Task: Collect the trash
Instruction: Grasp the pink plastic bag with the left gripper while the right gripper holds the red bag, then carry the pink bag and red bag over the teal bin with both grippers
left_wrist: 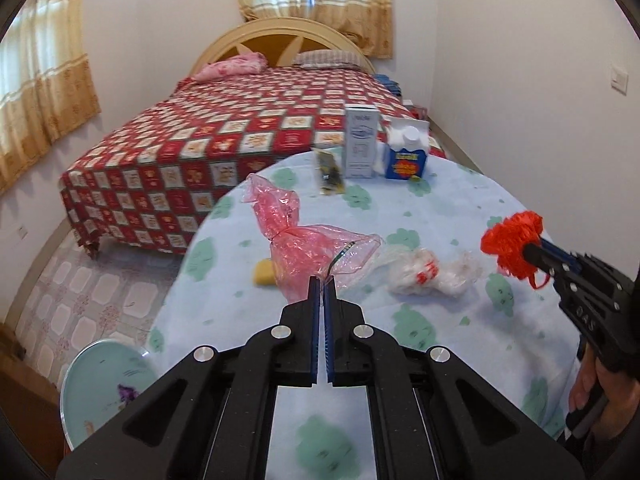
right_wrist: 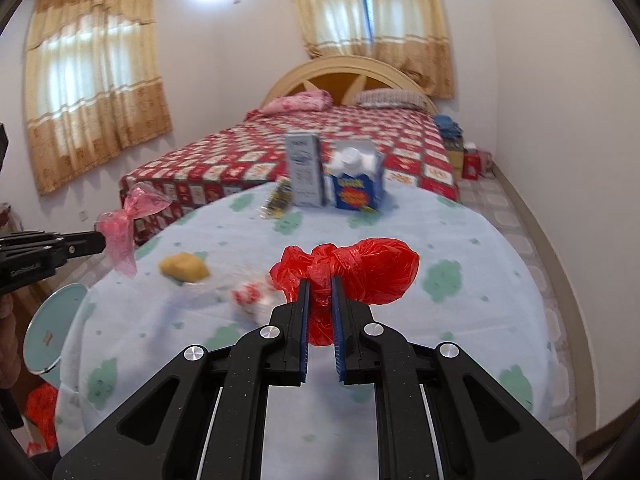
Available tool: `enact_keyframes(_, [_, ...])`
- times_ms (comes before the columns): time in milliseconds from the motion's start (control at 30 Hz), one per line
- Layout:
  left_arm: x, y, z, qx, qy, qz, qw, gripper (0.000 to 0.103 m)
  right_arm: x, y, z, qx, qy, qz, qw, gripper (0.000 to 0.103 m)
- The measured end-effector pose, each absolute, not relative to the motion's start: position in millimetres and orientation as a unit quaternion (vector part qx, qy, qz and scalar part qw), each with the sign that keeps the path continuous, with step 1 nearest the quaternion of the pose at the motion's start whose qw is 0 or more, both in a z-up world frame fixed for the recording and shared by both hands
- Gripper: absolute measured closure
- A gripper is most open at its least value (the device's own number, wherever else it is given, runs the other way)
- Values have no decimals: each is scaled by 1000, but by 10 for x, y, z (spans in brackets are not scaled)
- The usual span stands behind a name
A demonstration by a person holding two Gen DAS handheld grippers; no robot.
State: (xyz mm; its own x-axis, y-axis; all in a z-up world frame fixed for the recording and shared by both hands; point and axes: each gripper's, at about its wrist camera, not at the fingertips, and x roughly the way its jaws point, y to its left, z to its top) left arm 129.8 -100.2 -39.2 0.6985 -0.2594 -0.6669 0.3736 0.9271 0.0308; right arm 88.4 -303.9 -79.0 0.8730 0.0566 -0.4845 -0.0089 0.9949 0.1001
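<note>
My left gripper (left_wrist: pixel 323 280) is shut on a crumpled pink plastic bag (left_wrist: pixel 296 240), pinching its near edge. In the right wrist view the left gripper (right_wrist: pixel 100 240) holds this pink bag (right_wrist: pixel 128 220) up in the air at the table's left side. My right gripper (right_wrist: pixel 320 280) is shut on a knotted red plastic bag (right_wrist: pixel 360 268), which the left wrist view shows lifted above the table (left_wrist: pixel 514 240). A white crumpled bag with red print (left_wrist: pixel 428 274) and a yellow sponge-like lump (left_wrist: pixel 264 271) lie on the cloth between the grippers.
The round table (left_wrist: pixel 440 208) has a light-blue cloth with green patches. At its far edge stand a grey carton (left_wrist: pixel 361 142) and a blue carton (left_wrist: pixel 406 152), with a dark wrapper (left_wrist: pixel 330 172) beside them. A teal round stool (left_wrist: pixel 104 384) sits low left; a bed (left_wrist: pixel 200 132) lies beyond.
</note>
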Motion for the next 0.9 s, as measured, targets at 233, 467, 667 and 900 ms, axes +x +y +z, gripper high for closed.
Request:
enact_keyframes(233, [1087,-541,-396,80,339,-127,929,101,1050,-2696,-676,36,238,69,968,92])
enact_keyframes(467, [994,-182,-413,74,330,-82,937,101,1174,-2320,-584,20,229,110,967,92])
enact_keyframes(667, [930,98,-421,71,328,-53,941,101,1243,-1964,-560,4,225,143,964,92])
enact_keyframes(900, [896,261,-435,71,327,-36,942,101,1263,-1721,-564,-5,225,161,961,92])
